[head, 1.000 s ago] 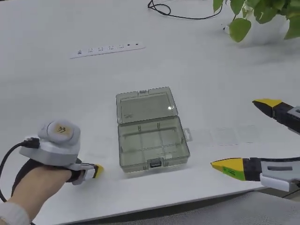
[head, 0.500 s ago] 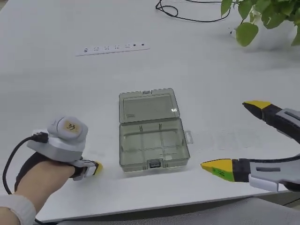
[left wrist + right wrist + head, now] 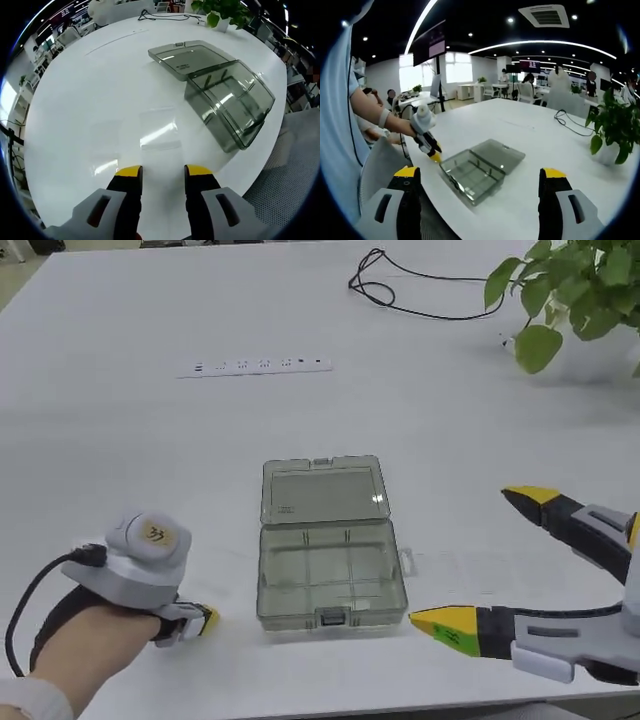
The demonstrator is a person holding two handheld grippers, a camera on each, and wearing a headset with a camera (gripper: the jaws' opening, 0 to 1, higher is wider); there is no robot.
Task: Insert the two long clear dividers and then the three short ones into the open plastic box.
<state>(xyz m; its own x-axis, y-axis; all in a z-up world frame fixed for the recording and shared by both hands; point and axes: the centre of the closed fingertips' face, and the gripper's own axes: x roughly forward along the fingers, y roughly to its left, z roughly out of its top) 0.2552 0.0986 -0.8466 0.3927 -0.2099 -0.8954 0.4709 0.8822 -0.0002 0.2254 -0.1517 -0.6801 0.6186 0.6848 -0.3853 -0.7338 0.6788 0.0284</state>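
1. The white bench [image 3: 120,470] carried everything, with a potted plant [image 3: 570,290] at its far right.
2. The open plastic box [image 3: 331,570] sat mid-bench by the near edge, its lid [image 3: 323,491] lying flat on the far side.
3. The right gripper [image 3: 468,558] hung right of the box, jaws spread wide and empty.
4. The left gripper [image 3: 200,618] was low on the left, jaws slightly parted and holding nothing.
5. Its own view showed clear dividers [image 3: 158,131] flat on the bench between its jaws and the box. In the head view they were too faint to make out.
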